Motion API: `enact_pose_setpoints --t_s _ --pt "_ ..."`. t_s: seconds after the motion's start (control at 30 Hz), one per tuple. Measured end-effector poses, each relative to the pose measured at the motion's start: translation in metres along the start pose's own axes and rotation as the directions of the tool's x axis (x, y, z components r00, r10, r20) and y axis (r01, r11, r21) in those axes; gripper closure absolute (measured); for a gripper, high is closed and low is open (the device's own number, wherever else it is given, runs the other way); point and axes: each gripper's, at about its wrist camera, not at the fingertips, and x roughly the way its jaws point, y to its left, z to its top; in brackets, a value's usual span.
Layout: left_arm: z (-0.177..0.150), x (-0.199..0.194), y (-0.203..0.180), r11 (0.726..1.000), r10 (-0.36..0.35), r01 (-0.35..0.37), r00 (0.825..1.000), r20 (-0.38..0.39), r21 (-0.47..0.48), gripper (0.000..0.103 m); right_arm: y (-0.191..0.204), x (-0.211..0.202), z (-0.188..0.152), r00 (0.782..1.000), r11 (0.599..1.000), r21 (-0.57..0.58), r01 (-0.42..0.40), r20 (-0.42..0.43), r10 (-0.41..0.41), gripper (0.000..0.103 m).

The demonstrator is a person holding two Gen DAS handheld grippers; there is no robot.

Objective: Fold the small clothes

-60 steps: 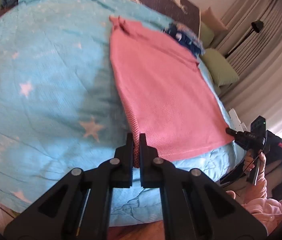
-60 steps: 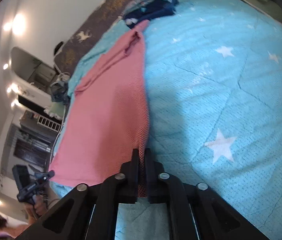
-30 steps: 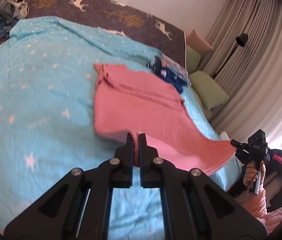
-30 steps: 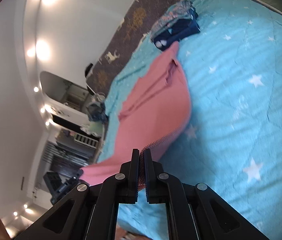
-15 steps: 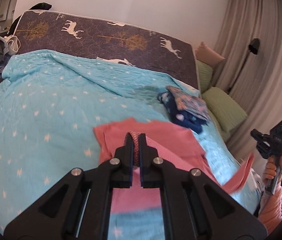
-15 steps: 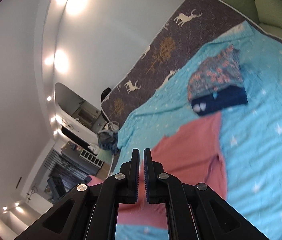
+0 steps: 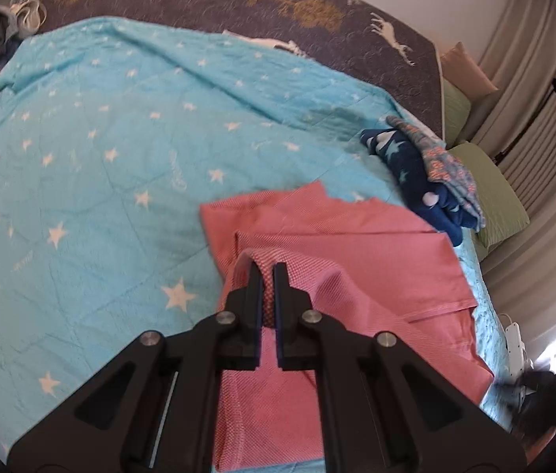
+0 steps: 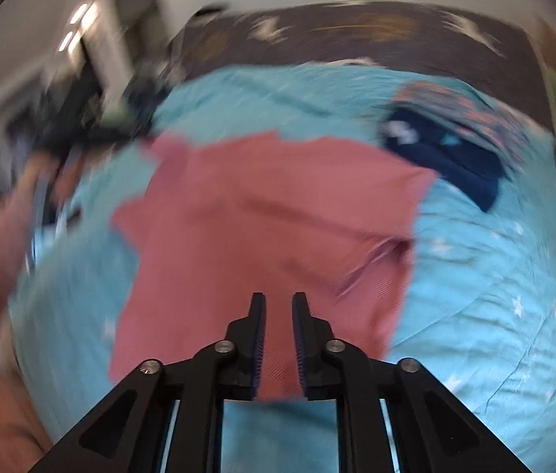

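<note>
On the bed's star quilt (image 7: pixel 120 149), our left tongs (image 7: pixel 266 272) pinch the pink shirt (image 7: pixel 357 260) hem to finish the fold; our right tongs (image 8: pixel 278 303) are opening off it.

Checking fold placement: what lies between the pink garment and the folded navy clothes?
In the left wrist view, hardly any gap shows: the pink garment's far corner reaches the folded navy clothes, with only the blue star blanket beside them.

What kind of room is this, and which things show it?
Most likely a bedroom: a bed with a star-printed blue blanket, green pillows beside the curtains, and a pink garment spread for folding.
</note>
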Motion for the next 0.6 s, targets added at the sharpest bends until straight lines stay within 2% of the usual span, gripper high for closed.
enact_pose_setpoints --t_s 0.1,0.17,0.23,0.3,0.4,0.5,0.53,0.57,0.6 --pt "-0.005 -0.002 0.001 1.0 -0.008 0.008 1.0 -0.001 -0.009 0.097 0.064 0.007 -0.026 0.997 0.976 -0.217 -0.032 -0.07 0.017 0.078" --pt "-0.007 -0.005 -0.001 1.0 -0.004 0.004 1.0 0.001 -0.004 0.097 0.092 0.008 -0.04 0.996 0.946 -0.323 0.001 -0.081 -0.029 0.072" --pt "-0.01 -0.008 -0.002 1.0 -0.007 0.007 1.0 -0.002 0.0 0.097 0.113 0.007 -0.053 0.995 0.919 -0.394 0.025 -0.08 -0.061 0.06" --pt "-0.014 -0.01 -0.004 1.0 -0.01 0.01 1.0 -0.008 0.005 0.097 0.125 0.006 -0.062 0.995 0.907 -0.42 0.021 -0.08 -0.06 0.058" --pt "-0.018 -0.013 -0.008 1.0 -0.013 0.014 1.0 -0.014 0.013 0.097 0.137 0.007 -0.069 0.994 0.881 -0.468 0.074 -0.033 -0.101 0.053" --pt "-0.019 -0.012 -0.011 1.0 -0.014 0.014 1.0 -0.023 0.014 0.097 0.155 0.023 -0.075 0.981 0.809 -0.557 0.186 0.054 -0.188 0.053" --pt "-0.019 -0.011 -0.011 1.0 -0.008 0.009 1.0 -0.029 0.012 0.097 0.155 0.029 -0.074 0.977 0.801 -0.564 0.202 0.062 -0.203 0.057" --pt "-0.019 -0.01 -0.011 1.0 -0.006 0.006 0.999 -0.033 0.009 0.097 0.154 0.033 -0.071 0.976 0.804 -0.556 0.21 0.068 -0.207 0.066" --pt "-0.019 -0.01 -0.01 1.0 -0.005 0.005 0.999 -0.037 0.004 0.097 0.152 0.033 -0.064 0.98 0.828 -0.527 0.19 0.051 -0.193 0.102"
